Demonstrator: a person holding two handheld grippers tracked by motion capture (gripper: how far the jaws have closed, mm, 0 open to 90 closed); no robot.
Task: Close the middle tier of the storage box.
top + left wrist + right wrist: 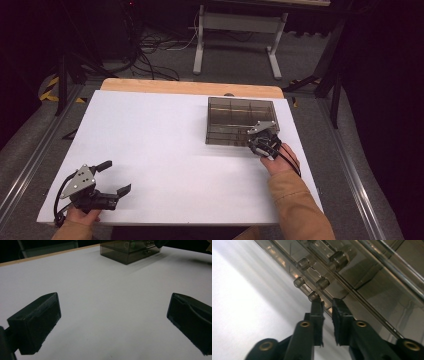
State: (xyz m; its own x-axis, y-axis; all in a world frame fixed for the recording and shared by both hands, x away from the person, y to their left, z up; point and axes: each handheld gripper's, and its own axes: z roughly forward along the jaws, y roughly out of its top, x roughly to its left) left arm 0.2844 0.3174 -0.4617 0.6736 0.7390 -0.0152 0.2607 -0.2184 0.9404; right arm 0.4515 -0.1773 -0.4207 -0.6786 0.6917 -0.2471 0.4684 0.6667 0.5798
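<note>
The smoky transparent plastic drawer box (241, 120) sits on the far right part of my white table (165, 150). My right gripper (263, 141) is at its near front face; in the right gripper view its tips (327, 305) stand beside a small clear round drawer knob (313, 296), jaws parted by a narrow gap with nothing pinched between them. My left gripper (112, 177) rests near the near left corner, well apart from the box, jaws spread wide over bare table.
</note>
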